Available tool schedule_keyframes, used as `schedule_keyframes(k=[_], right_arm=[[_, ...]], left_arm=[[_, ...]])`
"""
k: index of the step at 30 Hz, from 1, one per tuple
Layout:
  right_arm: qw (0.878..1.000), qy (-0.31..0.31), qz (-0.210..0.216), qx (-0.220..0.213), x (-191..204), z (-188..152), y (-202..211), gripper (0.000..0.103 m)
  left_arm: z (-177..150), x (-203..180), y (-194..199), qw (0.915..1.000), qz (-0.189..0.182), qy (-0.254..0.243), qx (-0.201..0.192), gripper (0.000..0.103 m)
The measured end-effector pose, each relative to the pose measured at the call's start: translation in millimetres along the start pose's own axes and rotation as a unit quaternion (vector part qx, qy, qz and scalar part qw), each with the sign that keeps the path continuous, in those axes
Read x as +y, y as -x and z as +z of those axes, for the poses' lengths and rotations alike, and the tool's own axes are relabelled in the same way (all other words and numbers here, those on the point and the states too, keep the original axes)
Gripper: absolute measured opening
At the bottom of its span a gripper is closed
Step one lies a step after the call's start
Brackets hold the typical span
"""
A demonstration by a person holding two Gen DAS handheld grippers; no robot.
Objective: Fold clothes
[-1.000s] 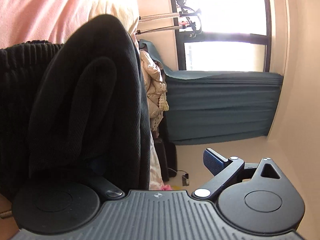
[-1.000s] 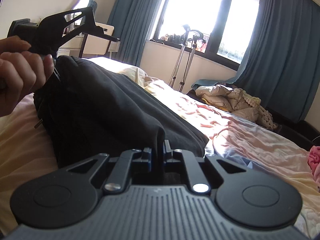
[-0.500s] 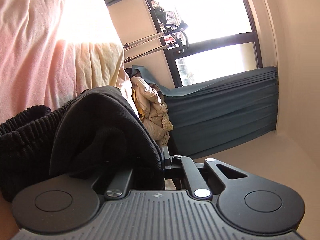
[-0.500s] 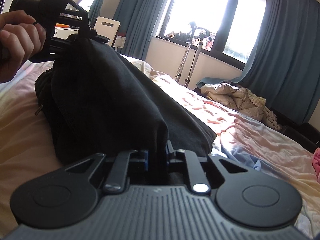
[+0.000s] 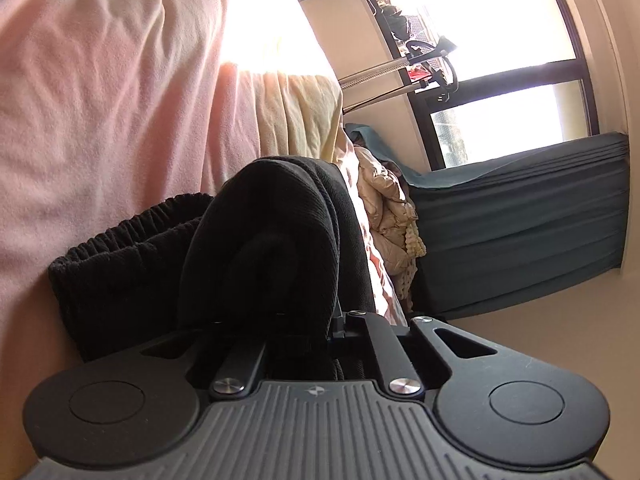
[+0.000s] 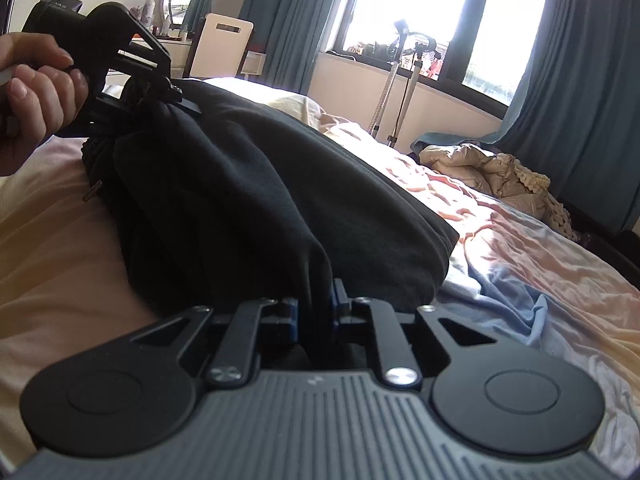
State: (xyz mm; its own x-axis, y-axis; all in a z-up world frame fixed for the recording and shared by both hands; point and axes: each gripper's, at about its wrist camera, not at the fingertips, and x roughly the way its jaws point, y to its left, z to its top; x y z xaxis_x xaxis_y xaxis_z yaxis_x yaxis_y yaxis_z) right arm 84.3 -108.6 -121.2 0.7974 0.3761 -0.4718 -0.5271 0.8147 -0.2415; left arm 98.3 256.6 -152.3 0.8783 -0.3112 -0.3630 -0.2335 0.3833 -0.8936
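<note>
Black trousers (image 6: 248, 200) are lying in a long bunched heap on the bed (image 6: 520, 248), which has a rumpled pink and pale yellow sheet. The left hand-held gripper (image 6: 160, 90) is clamped tight on the waistband end, with a bare hand (image 6: 36, 92) wrapped around its handle at the far left of the right wrist view. In its own camera the black cloth (image 5: 272, 248) folds right over the closed jaws. The right hand-held gripper (image 6: 316, 312) has a pinch of the near fabric edge between its blue pads, jaws just a little apart around the cloth. A beige puffy jacket (image 6: 480, 168) sits further along near the blue curtains (image 6: 580, 80).
</note>
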Motion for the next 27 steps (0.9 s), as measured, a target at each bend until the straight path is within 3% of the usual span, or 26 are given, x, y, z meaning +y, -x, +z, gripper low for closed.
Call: schedule_keyframes(k=[3, 5, 7, 9, 12, 20, 25, 27], right_arm=[[1.000, 0.005, -0.008, -0.003, 2, 2, 3, 0.021], [1.000, 0.012, -0.014, -0.002, 3, 5, 8, 0.022], [1.000, 0.003, -0.011, 0.002, 0, 8, 10, 0.022], [1.000, -0.013, -0.005, 0.012, -3, 11, 10, 0.022], [1.000, 0.000, -0.001, 0.022, 0, 10, 4, 0.022], [1.000, -0.015, 0.006, 0.014, 1, 4, 11, 0.022], [1.000, -0.010, 0.006, 0.009, 10, -1, 13, 0.022], [1.000, -0.011, 0.006, 0.008, 13, -3, 16, 0.022]], left_arm=[[3, -12, 16, 0.9999, -0.007, 0.014, 0.001, 0.010], [0, -24, 32, 0.9998, -0.006, 0.017, -0.005, 0.018], [-5, -31, 43, 1.0000, 0.005, -0.002, 0.002, 0.053], [-13, -43, 57, 0.9991, 0.023, -0.036, 0.000, 0.076], [-18, -51, 62, 0.9975, 0.046, -0.053, -0.004, 0.093], [-42, -41, 60, 0.9923, 0.112, -0.031, 0.043, 0.095], [-43, -22, 42, 0.9934, 0.109, 0.035, 0.002, 0.097], [-45, -19, 31, 0.9949, 0.084, 0.055, -0.007, 0.098]])
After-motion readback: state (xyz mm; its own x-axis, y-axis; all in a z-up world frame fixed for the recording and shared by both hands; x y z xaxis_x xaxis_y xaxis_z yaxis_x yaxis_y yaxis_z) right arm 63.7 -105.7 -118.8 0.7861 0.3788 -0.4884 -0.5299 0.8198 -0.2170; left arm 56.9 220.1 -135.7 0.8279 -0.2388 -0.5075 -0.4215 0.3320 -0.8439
